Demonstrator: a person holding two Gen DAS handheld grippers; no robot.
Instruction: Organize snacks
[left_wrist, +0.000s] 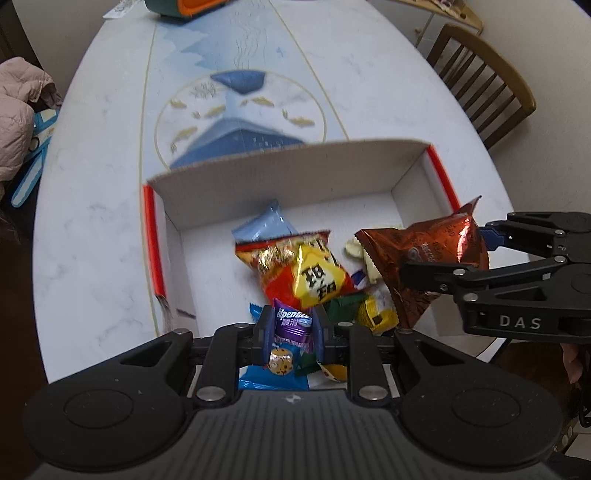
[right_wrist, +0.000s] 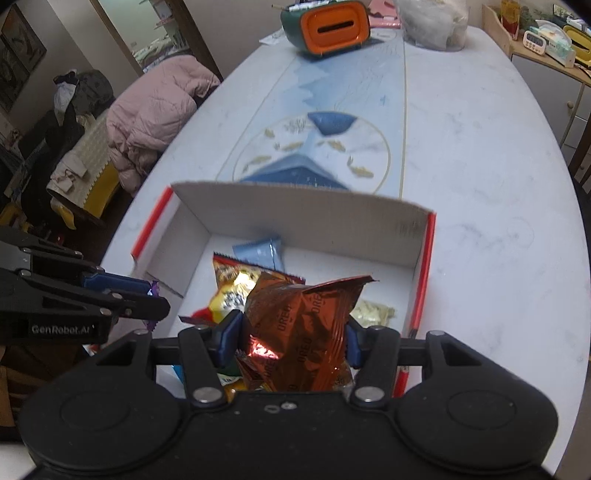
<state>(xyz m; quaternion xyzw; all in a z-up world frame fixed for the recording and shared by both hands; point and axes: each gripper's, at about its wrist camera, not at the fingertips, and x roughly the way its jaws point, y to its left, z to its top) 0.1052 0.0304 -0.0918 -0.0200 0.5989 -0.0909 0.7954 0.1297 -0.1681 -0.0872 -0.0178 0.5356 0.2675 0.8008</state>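
Observation:
A white cardboard box (left_wrist: 288, 173) with red edges sits on the table and holds several snack packets. My left gripper (left_wrist: 293, 332) is shut on a purple Alpenliebe candy packet (left_wrist: 293, 326), low over the box's near side. From the right, my right gripper (left_wrist: 448, 254) comes in shut on a shiny copper-brown Oreo bag (left_wrist: 424, 254), held above the box. In the right wrist view that bag (right_wrist: 295, 325) fills the space between the blue pads of my right gripper (right_wrist: 293, 339). A red and yellow chips bag (left_wrist: 299, 273) and a light blue packet (left_wrist: 264, 225) lie inside the box (right_wrist: 295, 221).
The white oval table (right_wrist: 480, 184) carries a blue fish-pattern runner. An orange and green container (right_wrist: 328, 26) stands at the far end. A wooden chair (left_wrist: 480, 77) stands at the right side, and a pink jacket (right_wrist: 155, 110) lies over a seat to the left.

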